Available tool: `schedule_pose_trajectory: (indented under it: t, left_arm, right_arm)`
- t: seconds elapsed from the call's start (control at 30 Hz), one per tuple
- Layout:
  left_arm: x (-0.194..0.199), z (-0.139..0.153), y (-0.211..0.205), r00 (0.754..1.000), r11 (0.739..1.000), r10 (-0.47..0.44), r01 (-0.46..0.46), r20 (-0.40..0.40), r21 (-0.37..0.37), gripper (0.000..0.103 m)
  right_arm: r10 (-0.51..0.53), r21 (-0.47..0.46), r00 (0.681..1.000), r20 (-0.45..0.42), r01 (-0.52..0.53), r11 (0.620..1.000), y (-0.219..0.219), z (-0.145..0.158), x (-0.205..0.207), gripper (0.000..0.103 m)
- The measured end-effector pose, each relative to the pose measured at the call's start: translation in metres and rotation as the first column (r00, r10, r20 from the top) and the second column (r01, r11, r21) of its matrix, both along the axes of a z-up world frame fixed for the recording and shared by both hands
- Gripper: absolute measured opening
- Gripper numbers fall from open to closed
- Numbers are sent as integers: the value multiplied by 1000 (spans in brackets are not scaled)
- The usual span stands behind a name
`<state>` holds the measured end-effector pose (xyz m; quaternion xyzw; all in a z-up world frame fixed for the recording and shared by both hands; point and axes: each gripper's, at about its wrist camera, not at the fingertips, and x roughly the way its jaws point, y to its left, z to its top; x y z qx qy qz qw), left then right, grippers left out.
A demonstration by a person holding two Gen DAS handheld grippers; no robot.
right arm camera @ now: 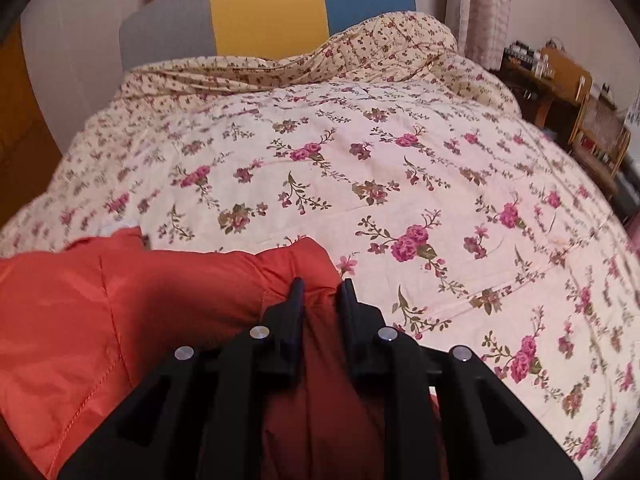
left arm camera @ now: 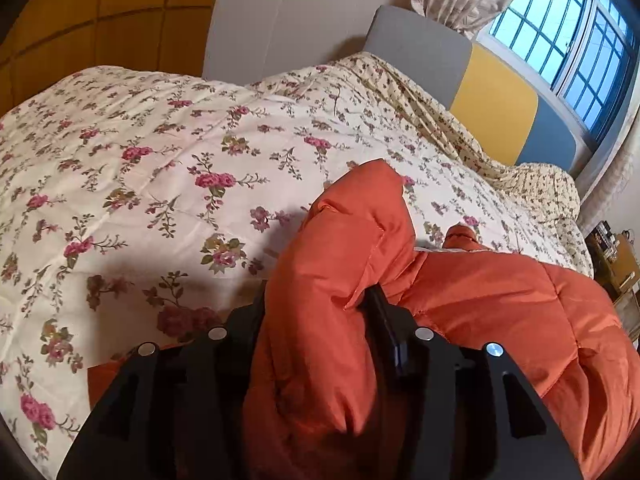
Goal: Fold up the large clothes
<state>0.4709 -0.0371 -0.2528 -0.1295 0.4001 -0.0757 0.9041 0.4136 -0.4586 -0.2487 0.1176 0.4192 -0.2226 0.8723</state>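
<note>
Between both tools' fingers: orange jacket, bunched.

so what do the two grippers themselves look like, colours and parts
Both the left gripper and the right gripper are matte black with two slim fingers on angular, slotted mounts. Four round silver fasteners sit across each body. No cables, markings, sleeves or hands are visible.

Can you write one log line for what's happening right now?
left tool: shut on orange jacket | right tool: shut on orange jacket | jacket on floral quilt
</note>
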Motion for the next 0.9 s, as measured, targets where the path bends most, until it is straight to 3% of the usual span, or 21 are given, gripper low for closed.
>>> schedule_pose_trajectory:
  t: [0.1,0.17,0.2,0.27,0.4,0.5,0.6,0.67,0.77,0.83,0.9]
  left_arm:
    - [-1,1,-1,1000,1000,2,-1,-6,8,49]
    - [-2,6,-6,1000,998,13,-12,-15,55,56]
    - [-3,9,-7,999,995,29,-27,-19,91,73]
    - [-16,23,-9,998,985,70,-69,2,158,85]
    - [-64,62,-10,991,994,67,-77,119,78,93]
    - [-97,88,-27,972,997,39,-51,230,50,94]
    - [-105,99,-79,951,982,-101,48,293,182,94]
    - [-95,94,-109,942,960,-174,99,287,260,89]
    - [-69,69,-134,954,934,-212,134,212,330,83]
    - [-56,45,-137,964,938,-220,167,148,304,84]
    - [-54,35,-136,961,946,-219,167,166,278,84]
  right_arm:
    - [-2,-44,1000,-18,1,999,5,-1,2,18]
    - [-3,-55,1000,-23,2,998,5,-2,3,18]
    - [-3,-57,1000,-24,2,998,5,-3,3,18]
    - [-4,-58,1000,-25,3,998,6,-3,3,19]
    - [-6,-62,1000,-26,4,998,5,-3,3,20]
    - [-10,-63,1000,-24,9,998,5,-3,3,22]
    - [-14,-58,1000,-22,13,998,5,-3,2,24]
    - [-21,-57,1000,-21,19,998,4,-3,1,27]
    - [-26,-48,999,-18,26,999,2,-3,0,29]
    - [-31,-33,999,-11,31,999,0,-3,-1,30]
    - [-36,-22,999,-7,36,999,-2,-4,-1,31]
